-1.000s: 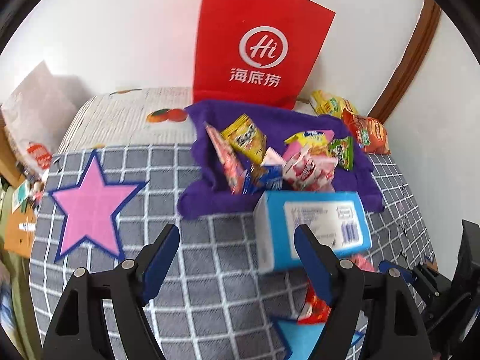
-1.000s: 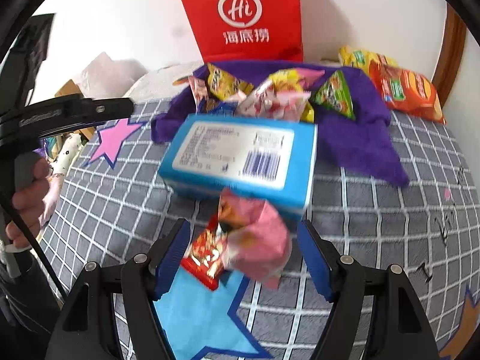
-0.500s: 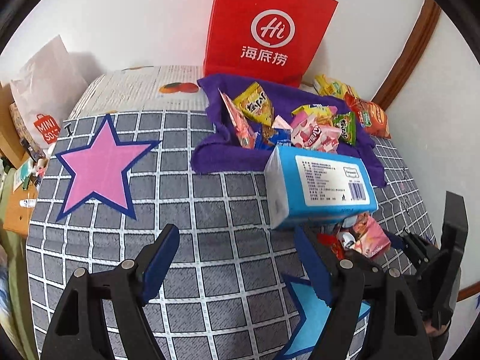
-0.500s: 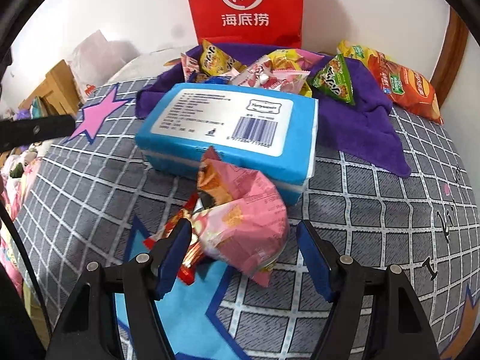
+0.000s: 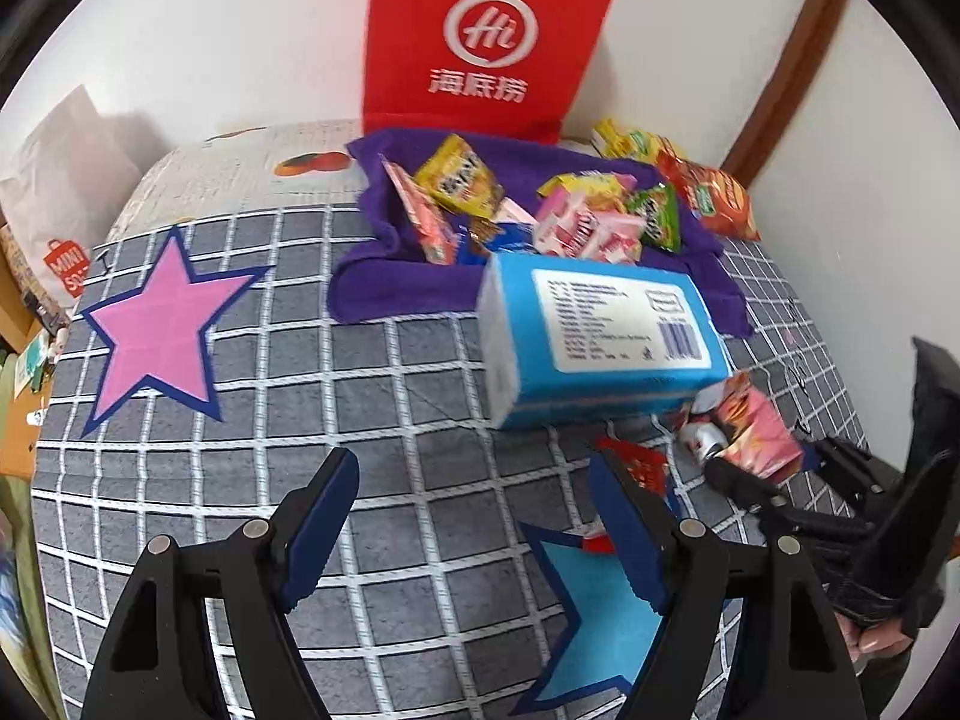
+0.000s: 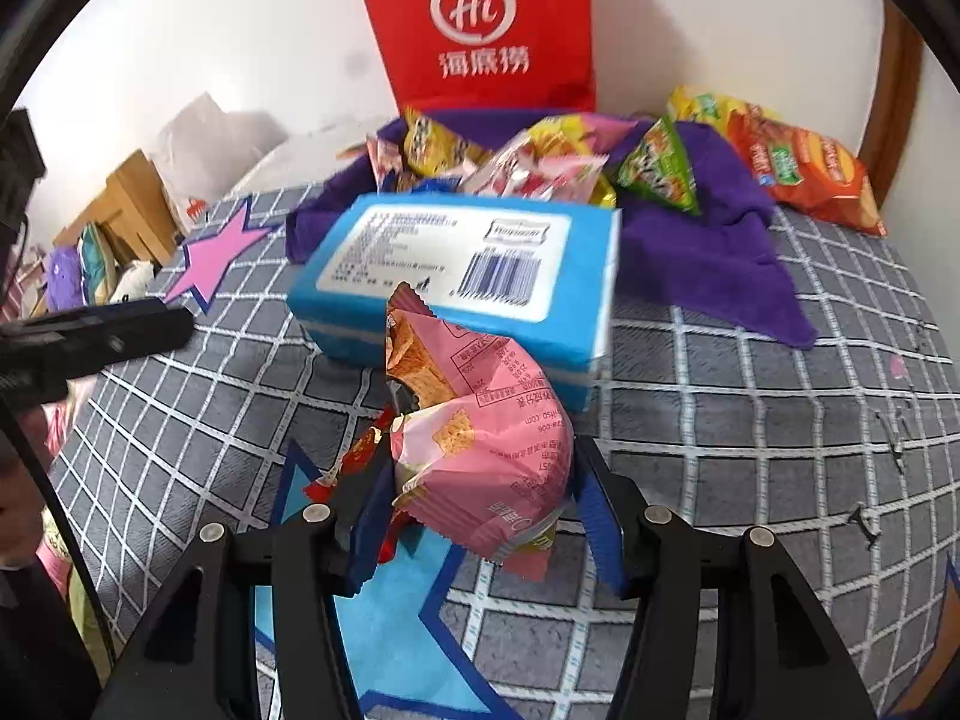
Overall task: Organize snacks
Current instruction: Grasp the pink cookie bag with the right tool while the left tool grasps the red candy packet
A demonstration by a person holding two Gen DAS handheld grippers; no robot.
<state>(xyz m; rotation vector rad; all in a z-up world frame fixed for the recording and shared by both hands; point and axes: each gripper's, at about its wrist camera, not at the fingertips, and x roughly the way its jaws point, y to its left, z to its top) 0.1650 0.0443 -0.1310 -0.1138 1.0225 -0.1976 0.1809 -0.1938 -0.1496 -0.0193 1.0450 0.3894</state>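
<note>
The right gripper [image 6: 480, 504] has just been closing, and its blue pads now press on both sides of a pink snack packet [image 6: 480, 444]. The packet stands up between the jaws, crumpled, over the blue star [image 6: 384, 630] printed on the grey checked bedcover [image 6: 750, 408]. A small red wrapper [image 6: 354, 456] lies touching the packet on its left side, beside the left pad. Just beyond the packet, on the far side, lies a blue tissue pack [image 6: 474, 276] with a white label and a barcode on top; the upper tip of the packet overlaps its near edge in the right wrist view.

The left gripper [image 5: 474, 528] has its jaws wide apart and nothing is between them. It hangs over the checked bedcover [image 5: 360, 396], near the left side of the blue star [image 5: 600, 618]. From this view the pink snack packet [image 5: 750, 426] is seen at the right, near the tissue pack [image 5: 600, 336], with the black fingers of the right gripper [image 5: 774, 474] around it.

Farther away a purple cloth [image 5: 396, 294] is spread on the bed, and a pile of snacks [image 5: 540, 210] in yellow, pink and green bags lies on it. An orange chip bag [image 6: 804, 174] lies to the right of the cloth. A red paper bag [image 6: 480, 24] stands against the white wall behind the pile. A pink star [image 5: 156, 324] is printed on the left part of the cover.
</note>
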